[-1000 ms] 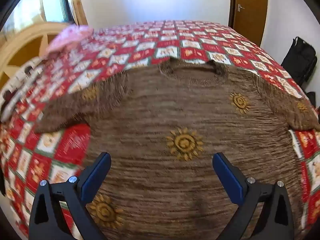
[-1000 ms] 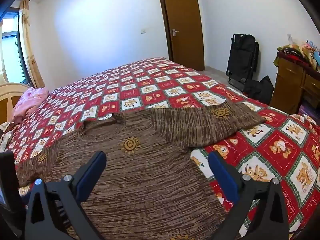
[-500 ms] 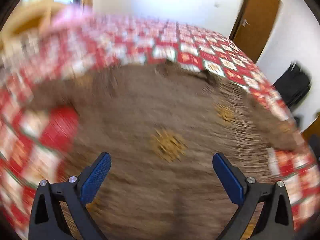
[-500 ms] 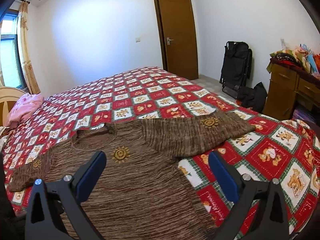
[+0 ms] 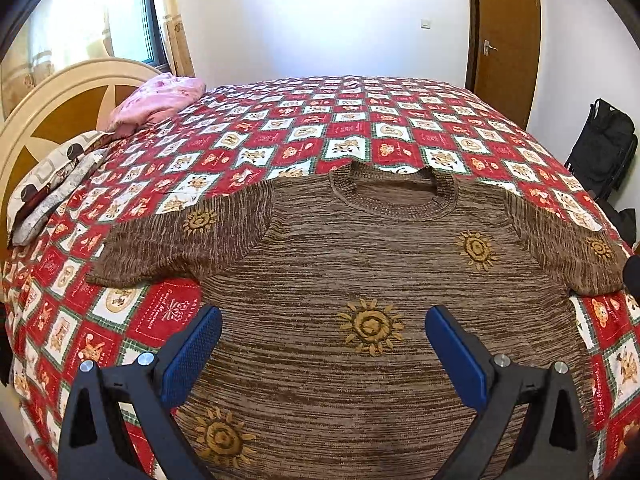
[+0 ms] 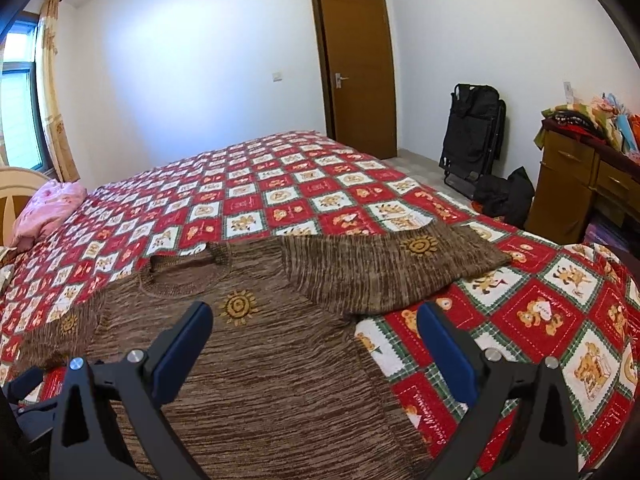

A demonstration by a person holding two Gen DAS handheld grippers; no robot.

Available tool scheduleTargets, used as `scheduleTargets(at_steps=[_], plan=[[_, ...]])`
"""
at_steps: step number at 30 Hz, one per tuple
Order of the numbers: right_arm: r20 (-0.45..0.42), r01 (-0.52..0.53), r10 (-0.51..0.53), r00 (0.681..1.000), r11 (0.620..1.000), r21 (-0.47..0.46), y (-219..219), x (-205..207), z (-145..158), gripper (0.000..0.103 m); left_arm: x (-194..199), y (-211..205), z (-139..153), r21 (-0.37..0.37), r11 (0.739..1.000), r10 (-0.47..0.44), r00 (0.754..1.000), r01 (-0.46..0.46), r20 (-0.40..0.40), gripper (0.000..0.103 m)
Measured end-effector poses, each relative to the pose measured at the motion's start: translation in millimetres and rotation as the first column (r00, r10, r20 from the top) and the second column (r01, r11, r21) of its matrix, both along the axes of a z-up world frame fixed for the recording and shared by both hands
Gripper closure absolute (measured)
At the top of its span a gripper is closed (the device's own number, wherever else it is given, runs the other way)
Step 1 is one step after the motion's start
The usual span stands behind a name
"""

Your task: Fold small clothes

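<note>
A brown knit sweater [image 5: 360, 272] with yellow sun motifs lies flat and face up on the bed, neck away from me, both short sleeves spread out. It also shows in the right wrist view [image 6: 272, 360]. My left gripper [image 5: 322, 324] is open and empty, held above the lower middle of the sweater. My right gripper [image 6: 314, 318] is open and empty above the sweater's right side, near the right sleeve [image 6: 392, 268]. The sweater's hem is hidden below both views.
The bed has a red and white checked quilt [image 5: 360, 120]. A pink cloth [image 5: 156, 100] and a pillow [image 5: 52, 184] lie by the headboard [image 5: 48, 120] at the left. A black folded chair [image 6: 472, 136], bags and a wooden dresser [image 6: 580, 188] stand right of the bed.
Both grippers have pulled back and risen, so the sweater looks farther away and more of the room shows. The left view blurred during the move and is sharp now. Both stayed open.
</note>
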State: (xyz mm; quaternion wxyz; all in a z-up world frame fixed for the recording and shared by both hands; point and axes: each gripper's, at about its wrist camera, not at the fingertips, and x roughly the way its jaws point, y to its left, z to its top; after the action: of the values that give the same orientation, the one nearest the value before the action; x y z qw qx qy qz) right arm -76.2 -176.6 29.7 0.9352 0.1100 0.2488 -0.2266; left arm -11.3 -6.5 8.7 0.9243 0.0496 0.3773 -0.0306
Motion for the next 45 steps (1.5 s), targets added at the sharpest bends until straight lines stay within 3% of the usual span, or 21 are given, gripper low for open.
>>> scheduleTargets(at_steps=[17, 33, 45], plan=[[-0.023, -0.009, 0.009, 1.000, 1.000, 0.015, 2, 3, -3, 0.000, 2, 3, -3, 0.038, 0.999, 0.008, 1.000, -0.009, 0.009, 0.001], [-0.117, -0.023, 0.026, 0.993, 1.000, 0.020, 4, 13, -15, 0.000, 1, 1, -9, 0.043, 0.999, -0.005, 1.000, 0.005, -0.007, 0.001], [-0.122, 0.032, -0.027, 0.992, 0.999, 0.040, -19, 12, -13, 0.000, 4, 2, -12, 0.043, 0.999, -0.009, 1.000, 0.010, -0.024, 0.001]])
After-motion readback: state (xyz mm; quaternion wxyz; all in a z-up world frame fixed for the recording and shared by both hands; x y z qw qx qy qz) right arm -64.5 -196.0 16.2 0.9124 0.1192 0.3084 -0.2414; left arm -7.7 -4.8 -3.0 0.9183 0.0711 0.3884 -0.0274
